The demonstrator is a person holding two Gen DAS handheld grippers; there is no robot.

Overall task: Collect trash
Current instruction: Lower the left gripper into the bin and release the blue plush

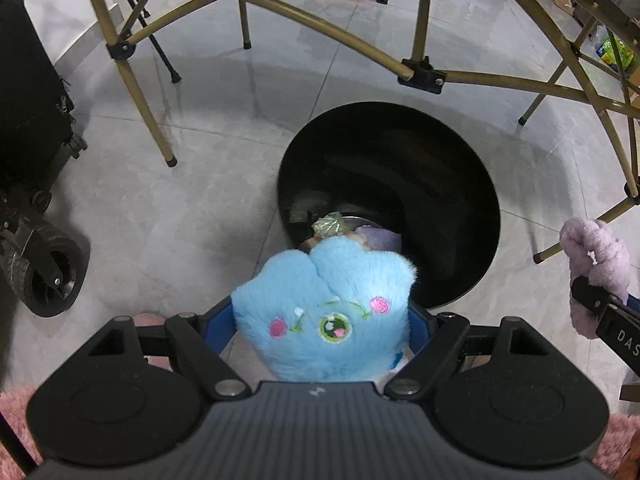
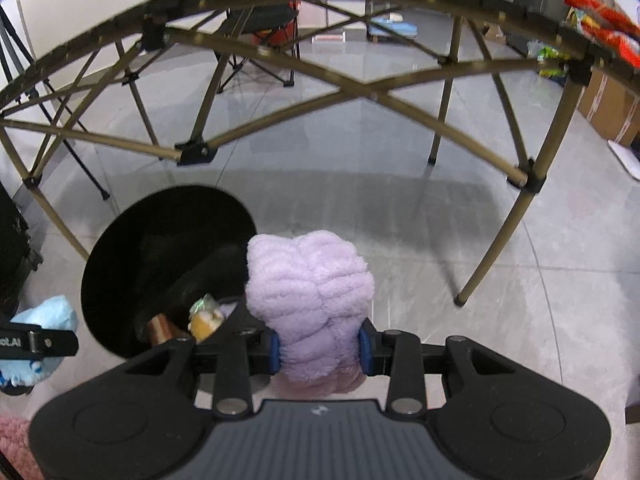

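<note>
Grey floor tiles [image 1: 180,200] carry a black bin [image 1: 390,204] beneath a folding table frame [image 1: 280,4]. Over its near rim, the left gripper [image 1: 322,320] pinches a blue plush toy [image 1: 324,312] in its jaws. Just right of the bin, the right gripper [image 2: 319,350] squeezes a lilac fluffy cloth [image 2: 308,292]. Wrappers [image 2: 204,314] lie inside.

Plush toy [image 1: 324,320] between my left claw's [image 1: 320,320] pads, bin [image 1: 460,160] just beyond it, fluffy bundle [image 2: 310,300] in my right claw [image 2: 319,350], folding table frame [image 2: 360,96] behind.
</note>
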